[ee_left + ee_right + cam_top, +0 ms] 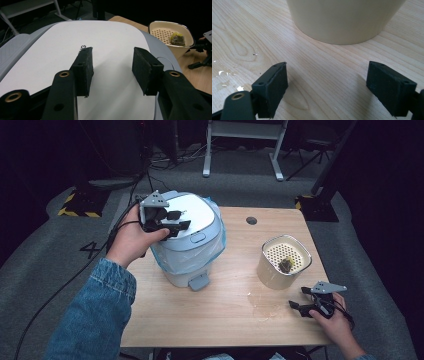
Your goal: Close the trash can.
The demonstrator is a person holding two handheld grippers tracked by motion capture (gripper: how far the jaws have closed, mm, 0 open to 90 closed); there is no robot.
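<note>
1. From the high view, the left gripper (172,222) hangs over the white lid (197,217) of the pedal bin (187,245), which stands at the table's (225,315) back left with a clear bag showing at its rim.
2. The left gripper view adds what the high view cannot — its jaws stand partly apart with nothing between them, the lid right under them; whether the pads touch it I cannot tell.
3. The right gripper (306,302) rests near the table's front right corner, just in front of the cream container (282,262).
4. The right gripper view shows its jaws wide apart and empty — the container's wall ahead.
5. A crumpled scrap (178,39) lies on the container's perforated insert.
</note>
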